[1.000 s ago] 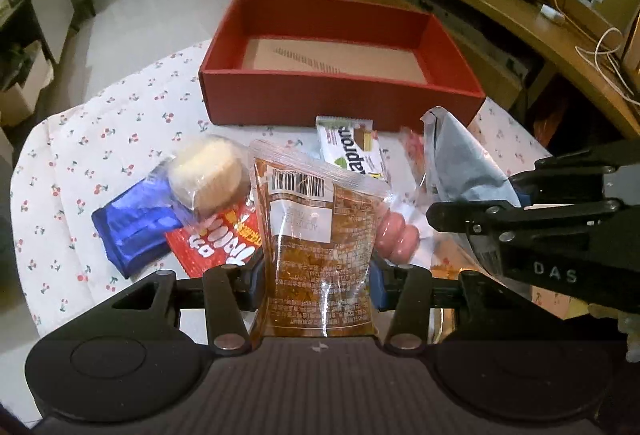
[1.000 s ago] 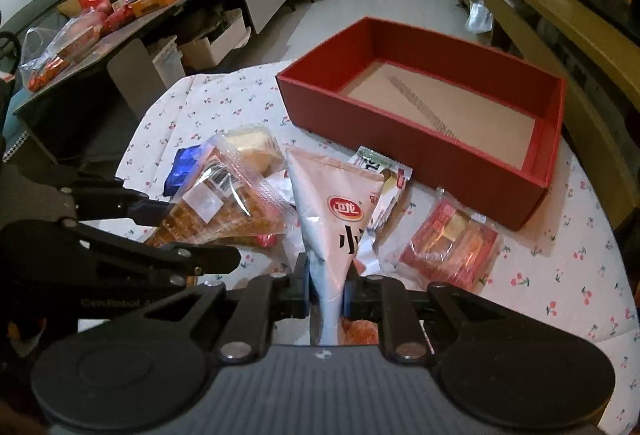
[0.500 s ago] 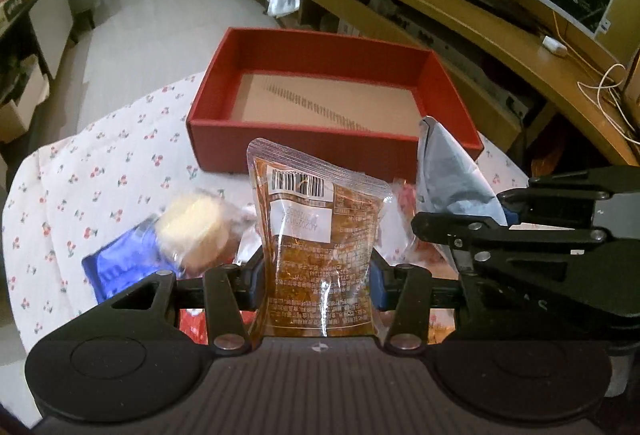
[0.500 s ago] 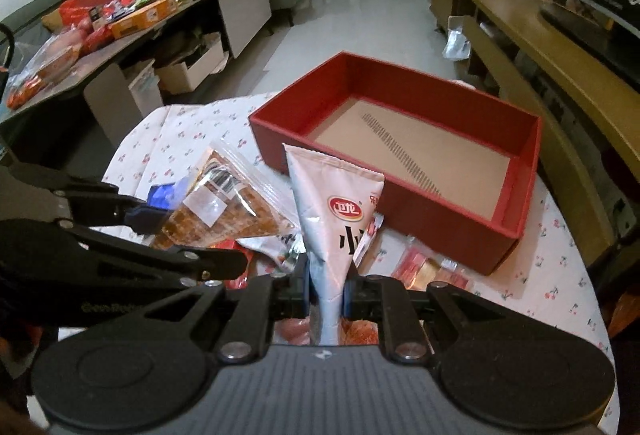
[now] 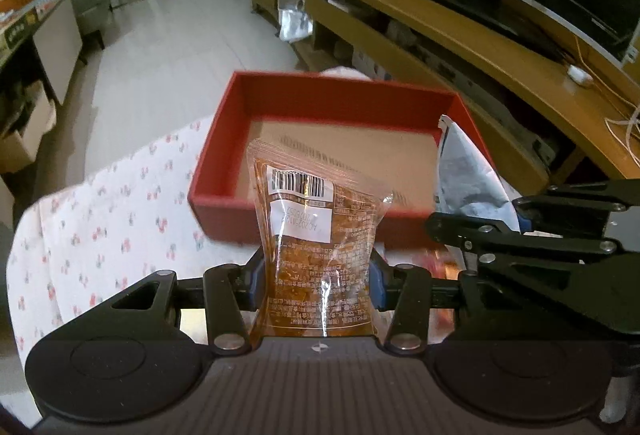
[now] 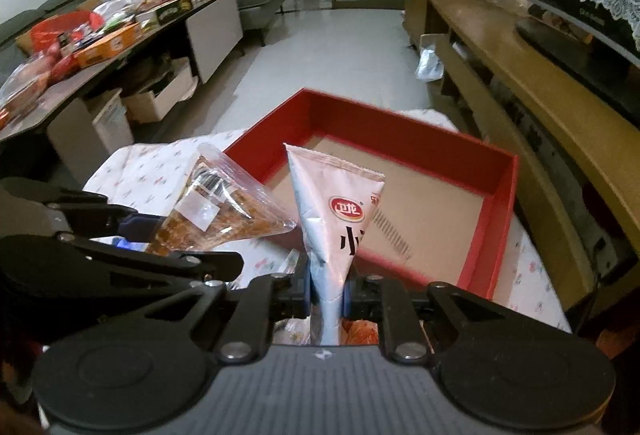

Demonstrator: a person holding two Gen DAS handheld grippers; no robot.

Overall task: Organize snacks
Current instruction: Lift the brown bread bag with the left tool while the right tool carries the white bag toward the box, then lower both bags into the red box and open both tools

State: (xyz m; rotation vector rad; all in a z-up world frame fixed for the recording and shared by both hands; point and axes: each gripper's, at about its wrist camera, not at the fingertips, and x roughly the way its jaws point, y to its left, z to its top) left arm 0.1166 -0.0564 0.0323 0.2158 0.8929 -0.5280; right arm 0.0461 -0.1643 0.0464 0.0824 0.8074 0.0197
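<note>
My left gripper [image 5: 316, 281] is shut on a clear packet of brown snack [image 5: 316, 235] with a barcode label, held upright above the table in front of the red box [image 5: 340, 95]. My right gripper [image 6: 326, 291] is shut on a pale pink pouch [image 6: 332, 211] with a red logo, also held up before the red box [image 6: 496, 211]. The box is open, its brown cardboard floor bare. Each gripper and its snack show in the other's view: the pouch [image 5: 464, 175] at the right, the brown packet [image 6: 224, 215] at the left.
The table wears a white cloth with cherry print [image 5: 108, 219]. More snack wrappers lie under the grippers [image 6: 360, 331]. A wooden TV bench [image 5: 440, 19] stands to the right. A cluttered counter [image 6: 100, 35] stands to the left, tiled floor between them.
Both grippers have risen and moved forward toward the red box with their snacks. The loose snacks on the table have dropped out of sight below them.
</note>
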